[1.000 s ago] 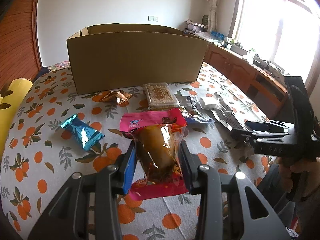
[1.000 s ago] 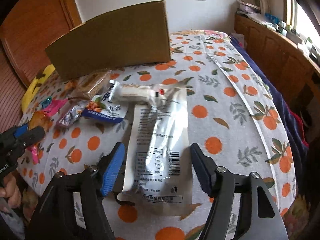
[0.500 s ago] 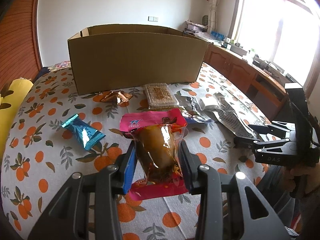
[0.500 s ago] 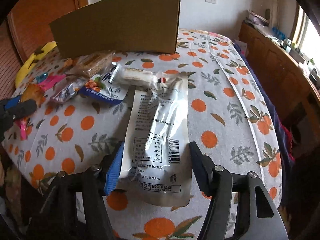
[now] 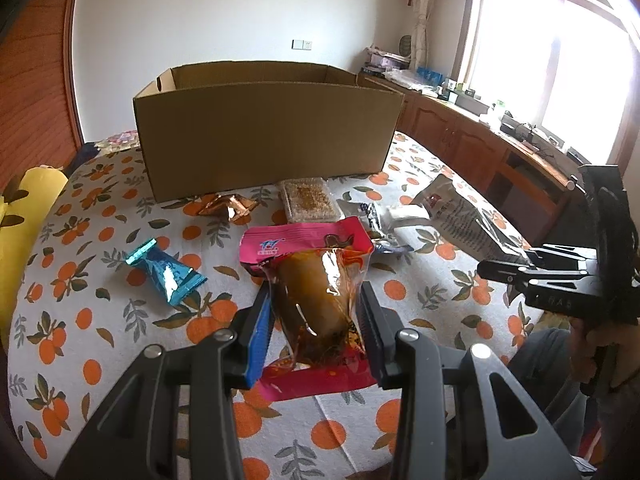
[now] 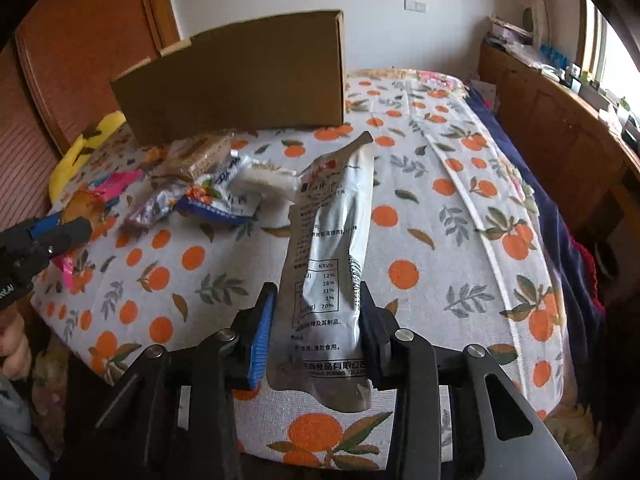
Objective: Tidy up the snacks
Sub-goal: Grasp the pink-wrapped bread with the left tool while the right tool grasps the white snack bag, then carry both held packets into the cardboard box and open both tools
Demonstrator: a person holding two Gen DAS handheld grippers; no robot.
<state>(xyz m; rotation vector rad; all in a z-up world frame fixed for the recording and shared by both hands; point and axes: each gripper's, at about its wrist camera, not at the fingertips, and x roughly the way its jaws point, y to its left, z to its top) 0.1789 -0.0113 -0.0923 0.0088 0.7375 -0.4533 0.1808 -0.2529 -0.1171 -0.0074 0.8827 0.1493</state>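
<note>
My left gripper (image 5: pixel 314 320) is shut on a pink-edged clear snack pack (image 5: pixel 316 280) with brown food inside, held above the table. My right gripper (image 6: pixel 316 328) is shut on a long silver snack pouch (image 6: pixel 328 248), lifted and tilted up at its far end. It also shows at the right of the left wrist view (image 5: pixel 516 270). An open cardboard box (image 5: pixel 264 128) stands at the back of the table; it also shows in the right wrist view (image 6: pixel 240 76).
On the orange-print tablecloth (image 5: pixel 100 280) lie a teal foil pack (image 5: pixel 164 270), a copper foil pack (image 5: pixel 228 206), a clear tray of brown bars (image 5: pixel 310 200) and blue-white packets (image 6: pixel 224 196). A yellow cushion (image 5: pixel 24 220) is left. Wooden cabinets (image 5: pixel 480 148) stand right.
My right gripper has closed on the silver pouch and lifted it off the table. My left gripper has stayed shut on the pink pack and risen slightly.
</note>
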